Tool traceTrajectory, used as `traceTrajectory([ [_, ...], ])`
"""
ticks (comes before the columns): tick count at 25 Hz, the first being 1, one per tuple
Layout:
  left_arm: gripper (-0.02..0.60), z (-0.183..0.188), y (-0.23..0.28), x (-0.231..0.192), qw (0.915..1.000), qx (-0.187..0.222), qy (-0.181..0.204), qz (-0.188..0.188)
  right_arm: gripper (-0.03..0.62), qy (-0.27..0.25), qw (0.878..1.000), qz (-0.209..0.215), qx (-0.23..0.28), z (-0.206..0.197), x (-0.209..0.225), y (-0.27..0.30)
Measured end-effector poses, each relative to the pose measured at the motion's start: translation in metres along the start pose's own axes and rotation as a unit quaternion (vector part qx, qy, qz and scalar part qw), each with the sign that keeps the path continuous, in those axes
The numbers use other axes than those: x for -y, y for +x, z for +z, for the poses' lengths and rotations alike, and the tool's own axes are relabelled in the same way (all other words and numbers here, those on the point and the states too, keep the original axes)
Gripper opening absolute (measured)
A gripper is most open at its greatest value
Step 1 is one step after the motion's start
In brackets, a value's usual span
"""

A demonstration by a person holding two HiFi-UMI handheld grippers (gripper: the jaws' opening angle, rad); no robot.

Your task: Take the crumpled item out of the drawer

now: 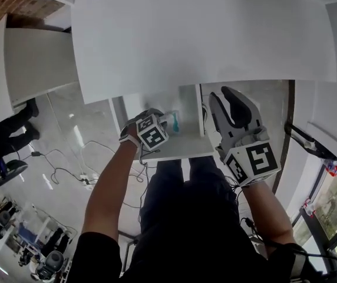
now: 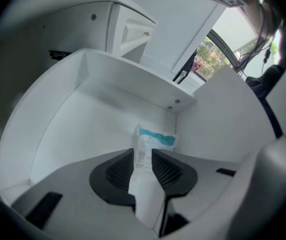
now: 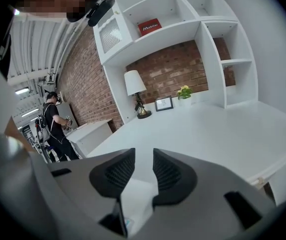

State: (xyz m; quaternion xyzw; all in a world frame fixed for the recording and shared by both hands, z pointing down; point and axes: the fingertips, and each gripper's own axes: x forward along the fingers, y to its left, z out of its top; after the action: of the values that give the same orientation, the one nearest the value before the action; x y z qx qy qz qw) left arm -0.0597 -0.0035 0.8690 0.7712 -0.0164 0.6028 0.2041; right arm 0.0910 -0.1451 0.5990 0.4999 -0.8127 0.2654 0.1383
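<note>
The crumpled item (image 2: pixel 155 139) is a white packet with a teal band, standing in the white drawer (image 2: pixel 83 114). My left gripper (image 2: pixel 143 156) is shut on it, its black ribbed pads pressed on the packet's two sides. From the head view, the left gripper (image 1: pixel 166 121) reaches into the open drawer (image 1: pixel 183 149) under the desk top (image 1: pixel 204 34), with the packet (image 1: pixel 174 121) at its tips. My right gripper (image 1: pixel 230 102) hovers at the drawer's right side, jaws apart. In its own view the right gripper (image 3: pixel 144 161) has nothing between its pads and looks across the desk top (image 3: pixel 223 129).
White wall shelves (image 3: pixel 183 14) hold a red box (image 3: pixel 149 27). A lamp (image 3: pixel 135 91), a framed picture (image 3: pixel 163 103) and a small plant (image 3: pixel 184 92) stand at the desk's back. A person (image 3: pixel 55 126) stands far left. Cables (image 1: pixel 68 164) lie on the floor.
</note>
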Motion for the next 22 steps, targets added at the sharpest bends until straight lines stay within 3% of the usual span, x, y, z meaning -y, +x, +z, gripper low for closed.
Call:
traceTrajectory([
  [8,0.095,-0.011,0.019,-0.001,0.9997,-0.021,0.002,-0.015,0.101,0.010,1.000,-0.010,-0.008,-0.009,0.006,0.001],
  [12,0.052,-0.015,0.023,-0.001,0.9995,-0.025,-0.011,-0.012,0.095,0.012,1.000,-0.010,-0.010,-0.013,0.007,0.000],
  [22,0.021,-0.007,-0.009,-0.001,0.9985,0.015,-0.051,0.011,0.072,0.007,1.000,-0.011,0.004,0.003,0.000,-0.012],
])
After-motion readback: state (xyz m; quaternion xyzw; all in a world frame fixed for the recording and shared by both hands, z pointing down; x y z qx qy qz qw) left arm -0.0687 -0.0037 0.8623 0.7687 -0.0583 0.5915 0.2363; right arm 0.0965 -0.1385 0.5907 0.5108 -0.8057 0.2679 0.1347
